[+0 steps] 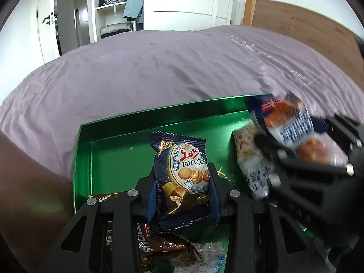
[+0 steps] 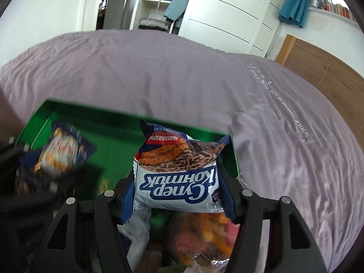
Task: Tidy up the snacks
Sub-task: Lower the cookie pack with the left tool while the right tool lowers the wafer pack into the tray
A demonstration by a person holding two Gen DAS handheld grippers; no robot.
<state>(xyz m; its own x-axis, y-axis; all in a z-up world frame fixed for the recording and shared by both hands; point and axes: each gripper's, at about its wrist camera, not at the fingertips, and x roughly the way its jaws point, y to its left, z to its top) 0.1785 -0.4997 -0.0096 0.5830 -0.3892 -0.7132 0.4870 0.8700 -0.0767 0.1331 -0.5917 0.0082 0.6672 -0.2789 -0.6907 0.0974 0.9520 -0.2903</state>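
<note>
A shiny green tray (image 1: 118,122) lies on the purple bed; it also shows in the right wrist view (image 2: 75,110). My left gripper (image 1: 183,179) is shut on a dark blue butter cookie packet (image 1: 182,173), held above the tray floor; it appears blurred in the right wrist view (image 2: 59,152). My right gripper (image 2: 177,179) is shut on a white and blue cookie packet (image 2: 177,177) over the tray's right side; it appears blurred in the left wrist view (image 1: 289,122).
More snacks lie in the tray: a brown wrapper (image 1: 159,243), a clear white packet (image 1: 252,159), an orange snack bag (image 2: 204,234). The purple bedspread (image 1: 159,68) surrounds the tray. A wooden headboard (image 1: 307,27) and white wardrobe (image 1: 182,0) stand behind.
</note>
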